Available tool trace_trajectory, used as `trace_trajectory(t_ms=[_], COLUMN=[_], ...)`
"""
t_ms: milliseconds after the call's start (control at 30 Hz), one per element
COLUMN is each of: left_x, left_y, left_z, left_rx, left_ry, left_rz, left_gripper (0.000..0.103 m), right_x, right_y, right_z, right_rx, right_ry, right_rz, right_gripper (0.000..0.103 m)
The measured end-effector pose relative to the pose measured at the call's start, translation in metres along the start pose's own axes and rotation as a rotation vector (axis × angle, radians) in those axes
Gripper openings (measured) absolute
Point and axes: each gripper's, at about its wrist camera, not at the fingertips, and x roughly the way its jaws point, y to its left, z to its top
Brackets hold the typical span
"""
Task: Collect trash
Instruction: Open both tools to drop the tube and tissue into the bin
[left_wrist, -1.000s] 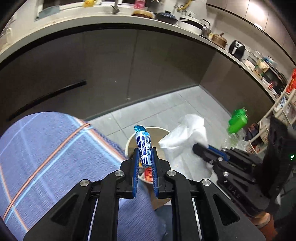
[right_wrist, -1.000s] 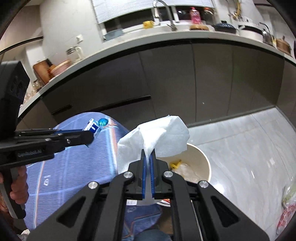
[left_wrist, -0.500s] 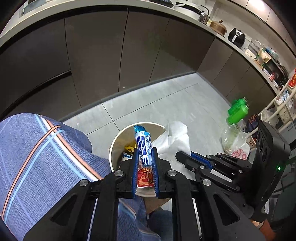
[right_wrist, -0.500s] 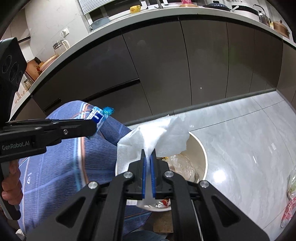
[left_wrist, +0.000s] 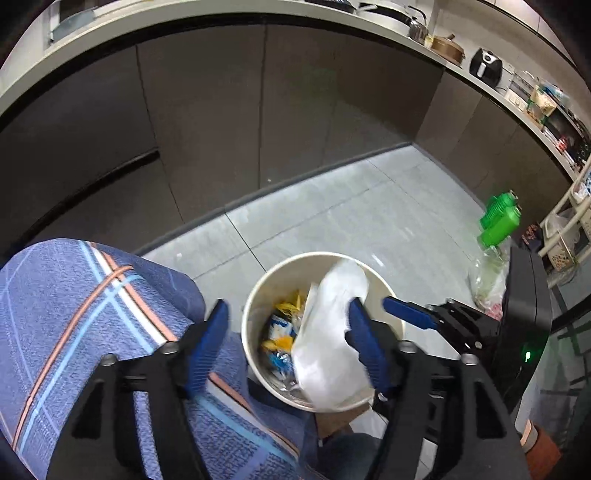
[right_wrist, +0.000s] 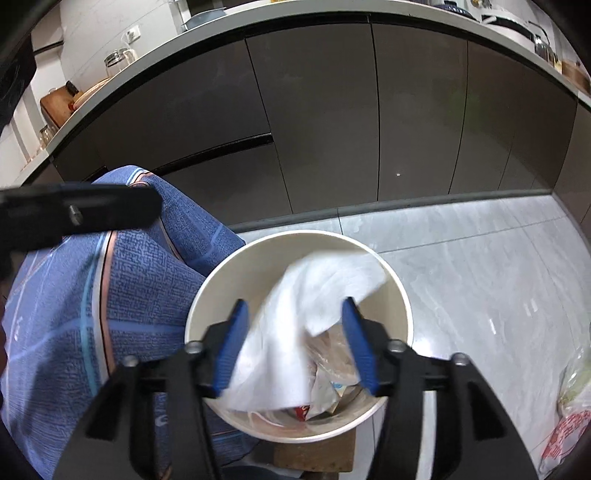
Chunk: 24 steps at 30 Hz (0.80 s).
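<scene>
In the left wrist view, the left gripper (left_wrist: 286, 343) is seen with its jaws spread wide and nothing held between them. Just below its blue fingers (left_wrist: 207, 345) the bin (left_wrist: 258, 295) is found, standing on the floor (left_wrist: 351, 218) beside a blue plaid cloth (left_wrist: 92, 314). Inside the bin, yellow and blue wrappers (left_wrist: 280, 328) are seen, with a white tissue (left_wrist: 332, 332) lying over them against the right wall. To the right, the right gripper (left_wrist: 406, 315) is seen, its blue fingers reaching over the rim.

In the right wrist view, the right gripper (right_wrist: 295, 347) is likewise shown with jaws wide and empty, directly above the bin (right_wrist: 207, 291). The tissue (right_wrist: 295, 332) is seen loose inside the bin, blurred, draped over other trash. The left gripper (right_wrist: 81, 214) is seen as a dark bar at the left, above the cloth (right_wrist: 129, 295). Farther off, dark cabinets (right_wrist: 314, 118) are seen under a pale table (right_wrist: 332, 7). A green bottle (left_wrist: 498, 218) is seen on the floor at far right.
</scene>
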Motion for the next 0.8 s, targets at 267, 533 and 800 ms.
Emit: trace_trajectory(t_ms=[267,533,800], left_x=[-0.027,-0.07,-0.164], left_y=[0.019,0.049,0.083], left_z=[-0.003,-0.031,-0.075], left_rx=[-0.101,-0.182,-0.282], left_ry=[-0.063,-0.091,-0.176], left_rz=[0.043,0.109,0.22], left_gripper=[0.094,0.094,0.094], right_x=[-0.009,-0.032,-0.113], right_y=[0.012,0.034,0.08], right_z=[-0.007,-0.006,0.012], right_rx=[-0.032,-0.014,-0.005], right_ry=[-0.023,0.004,-0.106], right_rz=[-0.015,-0.053,-0.096], right_gripper=[0.1,0.1,0.1])
